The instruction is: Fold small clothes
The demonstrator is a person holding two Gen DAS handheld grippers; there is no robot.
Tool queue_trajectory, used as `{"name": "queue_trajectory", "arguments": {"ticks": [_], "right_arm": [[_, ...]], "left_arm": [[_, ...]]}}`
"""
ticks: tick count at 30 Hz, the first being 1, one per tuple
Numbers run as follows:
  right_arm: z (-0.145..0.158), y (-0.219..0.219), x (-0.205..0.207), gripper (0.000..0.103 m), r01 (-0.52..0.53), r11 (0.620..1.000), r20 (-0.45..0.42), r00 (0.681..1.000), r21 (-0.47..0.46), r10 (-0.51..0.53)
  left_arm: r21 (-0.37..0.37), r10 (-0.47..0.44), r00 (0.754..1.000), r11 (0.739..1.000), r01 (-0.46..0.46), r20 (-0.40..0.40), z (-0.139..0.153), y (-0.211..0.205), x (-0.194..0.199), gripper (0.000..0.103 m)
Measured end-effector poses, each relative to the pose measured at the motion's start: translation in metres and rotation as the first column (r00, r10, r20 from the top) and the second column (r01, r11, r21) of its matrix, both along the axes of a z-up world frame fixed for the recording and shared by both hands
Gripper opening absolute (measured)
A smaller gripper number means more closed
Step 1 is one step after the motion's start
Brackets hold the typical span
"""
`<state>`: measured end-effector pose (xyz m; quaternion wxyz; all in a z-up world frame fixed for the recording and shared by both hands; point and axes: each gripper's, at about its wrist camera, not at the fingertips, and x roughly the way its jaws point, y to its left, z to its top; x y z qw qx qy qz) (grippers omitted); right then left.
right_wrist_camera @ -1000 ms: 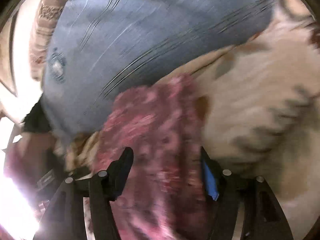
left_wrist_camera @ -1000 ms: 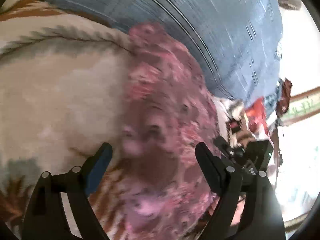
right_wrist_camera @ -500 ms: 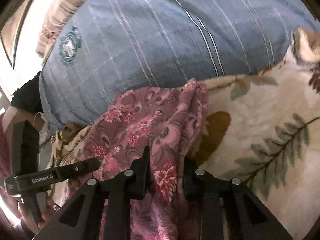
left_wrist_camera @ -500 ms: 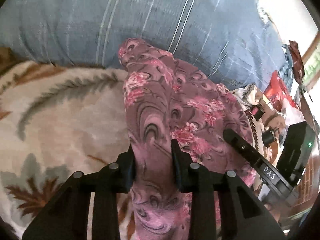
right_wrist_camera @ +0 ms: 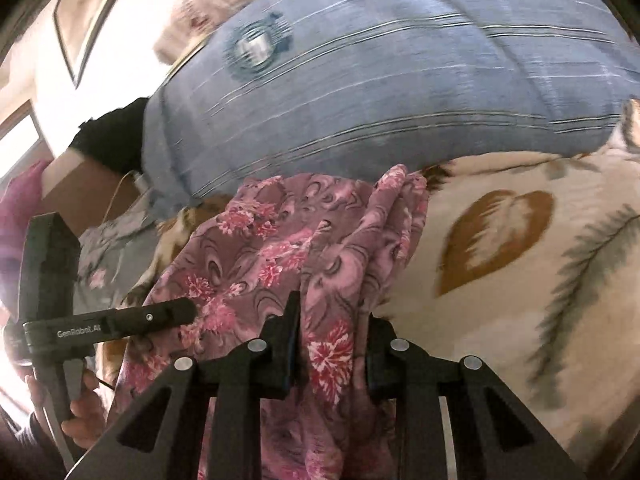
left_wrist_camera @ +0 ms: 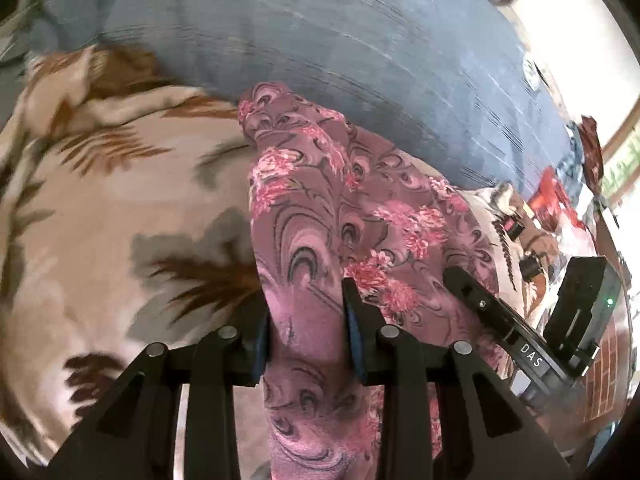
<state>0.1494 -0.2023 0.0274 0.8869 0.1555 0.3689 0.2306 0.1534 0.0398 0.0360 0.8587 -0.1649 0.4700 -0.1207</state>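
A mauve garment with pink flowers (left_wrist_camera: pixel 352 220) (right_wrist_camera: pixel 288 248) lies bunched on a cream blanket with a leaf print (left_wrist_camera: pixel 100 208) (right_wrist_camera: pixel 520 264). My left gripper (left_wrist_camera: pixel 306 304) is shut on a thick fold of it, near the cloth's left edge. My right gripper (right_wrist_camera: pixel 332 320) is shut on another fold near the cloth's right edge. Each gripper shows in the other's view: the right one (left_wrist_camera: pixel 472 292) at the lower right, the left one (right_wrist_camera: pixel 176 312) at the lower left with a hand (right_wrist_camera: pixel 80 404) on its handle. The cloth hangs between them and is lifted at both grips.
A large blue striped pillow (left_wrist_camera: pixel 340 40) (right_wrist_camera: pixel 400 72) lies just behind the garment. Further clothes and red items (left_wrist_camera: pixel 560 200) are piled at the right of the left wrist view. A grey floral cloth (right_wrist_camera: pixel 116 248) and a brown box (right_wrist_camera: pixel 80 184) sit at the left of the right wrist view.
A second ago both grippers were open around the garment; they have since shut on folds of it. Both have moved and risen with the cloth, and the pillow now looks farther off.
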Motion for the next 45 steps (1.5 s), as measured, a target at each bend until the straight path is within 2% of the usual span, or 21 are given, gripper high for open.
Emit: {"name": "queue_trajectory", "arguments": {"ticks": [5, 11, 13, 15, 18, 20, 22, 25, 27, 29, 30, 31, 33, 35, 37, 39, 40, 42, 43, 45], "right_arm": [[-0.003, 0.031, -0.008, 0.025, -0.056, 0.998, -0.011, 0.998, 0.01, 0.056], [-0.021, 0.035, -0.013, 0.025, -0.063, 0.998, -0.054, 0.996, 0.028, 0.064], [-0.033, 0.035, -0.013, 0.026, -0.058, 0.998, -0.081, 0.995, 0.014, 0.059], [-0.048, 0.032, -0.011, 0.029, -0.049, 0.999, -0.118, 0.992, -0.002, 0.049], [-0.057, 0.018, -0.011, 0.03, -0.034, 0.996, -0.14, 0.989, 0.083, 0.045], [-0.056, 0.014, -0.01, 0.03, -0.03, 0.995, -0.161, 0.986, 0.1, 0.046], [-0.051, 0.01, -0.009, 0.034, -0.021, 0.995, -0.17, 0.985, 0.099, 0.038], [-0.038, -0.006, -0.004, 0.037, 0.056, 0.99, -0.144, 0.989, 0.13, -0.037], [-0.035, -0.012, 0.01, 0.037, 0.099, 0.981, -0.154, 0.985, 0.169, -0.073], [-0.037, -0.006, 0.029, 0.037, 0.107, 0.98, -0.186, 0.98, 0.17, -0.074], [-0.039, -0.002, 0.036, 0.037, 0.103, 0.981, -0.194, 0.978, 0.163, -0.071], [-0.04, 0.006, 0.047, 0.028, 0.097, 0.986, -0.21, 0.975, 0.134, -0.068], [-0.035, 0.016, 0.057, 0.006, 0.083, 0.993, -0.183, 0.981, 0.08, -0.067], [-0.023, 0.02, 0.059, 0.006, 0.072, 0.994, -0.115, 0.991, 0.081, -0.062], [-0.019, 0.016, 0.061, 0.004, 0.103, 0.991, -0.083, 0.992, 0.08, -0.097], [-0.034, 0.01, 0.07, 0.002, 0.144, 0.989, -0.128, 0.982, 0.046, -0.137], [-0.049, 0.007, 0.075, 0.002, 0.16, 0.987, -0.181, 0.971, 0.015, -0.154], [-0.071, 0.001, 0.081, 0.0, 0.169, 0.985, -0.274, 0.946, -0.037, -0.173], [-0.07, -0.006, 0.077, 0.0, 0.175, 0.985, -0.262, 0.95, 0.002, -0.168], [-0.054, -0.014, 0.064, 0.009, 0.195, 0.981, -0.211, 0.96, 0.022, -0.186]], "left_arm": [[-0.005, 0.046, 0.999, 0.999, -0.046, -0.017, -0.008, 0.022, -0.016, 0.029], [-0.013, 0.05, 0.996, 0.999, -0.051, -0.07, -0.03, 0.03, -0.02, 0.031], [-0.006, 0.047, 0.994, 0.999, -0.048, -0.097, -0.041, 0.027, -0.017, 0.033], [0.01, 0.051, 0.994, 0.999, -0.051, -0.092, -0.048, 0.025, -0.019, 0.044], [0.041, 0.045, 0.996, 0.998, -0.043, -0.074, -0.047, 0.027, -0.023, 0.054], [0.036, 0.028, 0.998, 0.999, -0.025, -0.061, -0.039, 0.034, -0.031, 0.054], [0.043, 0.035, 0.999, 0.998, -0.035, -0.002, -0.026, 0.045, -0.04, 0.053], [0.07, 0.063, 0.996, 0.995, -0.068, 0.07, -0.01, 0.06, -0.037, 0.054], [0.061, 0.071, 0.996, 0.995, -0.075, 0.058, -0.008, 0.064, -0.02, 0.054], [0.039, 0.071, 0.997, 0.997, -0.072, 0.025, -0.012, 0.061, 0.0, 0.054], [0.036, 0.066, 0.998, 0.997, -0.067, 0.009, -0.015, 0.057, 0.01, 0.054], [0.041, 0.063, 0.998, 0.997, -0.063, 0.002, -0.016, 0.053, 0.017, 0.054], [0.07, 0.047, 0.999, 0.996, -0.048, 0.009, -0.018, 0.042, 0.033, 0.054], [0.106, 0.044, 0.999, 0.993, -0.046, 0.014, -0.022, 0.034, 0.047, 0.054], [0.146, 0.06, 0.998, 0.987, -0.059, 0.0, -0.035, 0.029, 0.061, 0.056], [0.153, 0.073, 0.996, 0.986, -0.066, -0.042, -0.053, 0.028, 0.072, 0.067], [0.129, 0.074, 0.995, 0.99, -0.065, -0.069, -0.06, 0.031, 0.075, 0.068], [0.102, 0.071, 0.996, 0.993, -0.064, -0.062, -0.056, 0.038, 0.071, 0.068], [0.105, 0.068, 0.996, 0.993, -0.061, -0.058, -0.051, 0.041, 0.067, 0.068], [0.111, 0.062, 0.998, 0.992, -0.058, -0.032, -0.037, 0.046, 0.054, 0.066]]}}
